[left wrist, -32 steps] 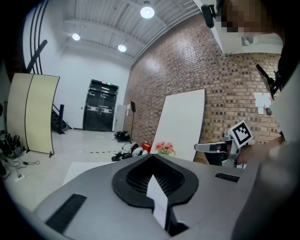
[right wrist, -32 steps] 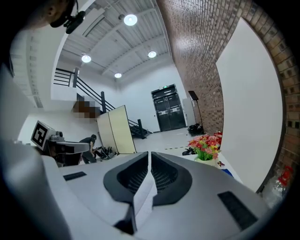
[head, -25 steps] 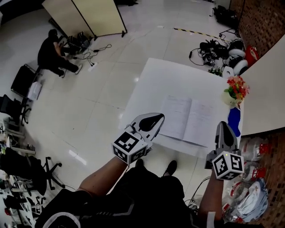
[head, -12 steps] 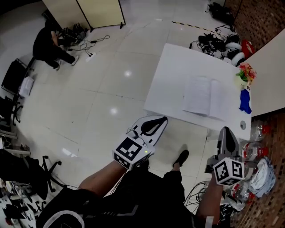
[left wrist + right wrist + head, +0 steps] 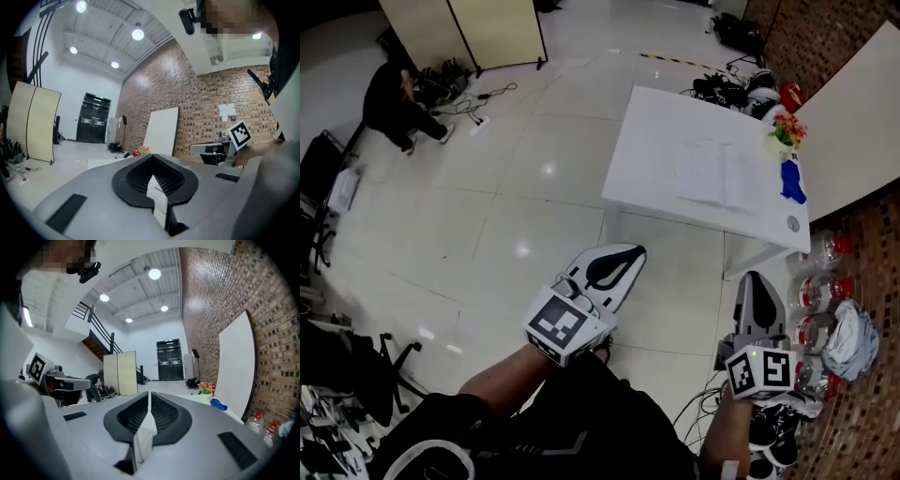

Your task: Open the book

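The book [image 5: 720,176] lies open and flat on the white tabletop [image 5: 649,131], well ahead of you. To its right in the head view a pale vase [image 5: 777,144] holds red and yellow flowers [image 5: 788,126], with a blue object [image 5: 791,184] near it. Your left tongs [image 5: 630,253] and right tongs [image 5: 756,277] hang over the floor, well short of the tabletop, both closed with nothing between them

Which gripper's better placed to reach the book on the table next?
Right, narrowly: the right gripper lines up below the open book; the left gripper sits below the white table's left corner. Both are shut and clear of the table.
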`<state>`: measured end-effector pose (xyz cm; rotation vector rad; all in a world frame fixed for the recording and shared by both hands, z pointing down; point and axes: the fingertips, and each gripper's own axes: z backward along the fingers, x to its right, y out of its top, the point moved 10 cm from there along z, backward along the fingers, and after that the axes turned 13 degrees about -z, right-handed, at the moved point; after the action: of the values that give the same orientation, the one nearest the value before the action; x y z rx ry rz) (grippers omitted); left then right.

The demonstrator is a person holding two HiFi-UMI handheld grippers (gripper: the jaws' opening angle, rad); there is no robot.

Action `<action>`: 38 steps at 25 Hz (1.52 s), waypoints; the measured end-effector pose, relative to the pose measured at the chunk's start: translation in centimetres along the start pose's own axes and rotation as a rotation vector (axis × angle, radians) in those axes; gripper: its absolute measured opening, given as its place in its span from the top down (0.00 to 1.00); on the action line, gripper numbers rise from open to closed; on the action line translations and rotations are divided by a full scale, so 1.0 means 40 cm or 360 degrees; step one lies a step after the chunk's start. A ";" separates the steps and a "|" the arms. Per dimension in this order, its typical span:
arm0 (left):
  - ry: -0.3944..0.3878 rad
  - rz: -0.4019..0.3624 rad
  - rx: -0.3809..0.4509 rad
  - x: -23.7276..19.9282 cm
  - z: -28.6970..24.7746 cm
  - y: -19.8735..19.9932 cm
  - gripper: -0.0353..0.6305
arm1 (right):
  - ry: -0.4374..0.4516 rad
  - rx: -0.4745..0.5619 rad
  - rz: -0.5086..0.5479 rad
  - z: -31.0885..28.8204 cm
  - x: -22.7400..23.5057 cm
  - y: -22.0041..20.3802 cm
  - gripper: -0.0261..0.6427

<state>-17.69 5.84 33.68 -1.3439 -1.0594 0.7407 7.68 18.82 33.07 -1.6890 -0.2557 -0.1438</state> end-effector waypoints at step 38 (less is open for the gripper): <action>0.0123 0.0075 0.0009 0.203 0.993 0.001 0.95 | 0.0018 0.0108 0.0010 0.699 -0.768 -0.201 0.96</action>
<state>-50.88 29.07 31.65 -1.3859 -0.9669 0.7203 -25.51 44.81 29.58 -1.6211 -0.2443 -0.1382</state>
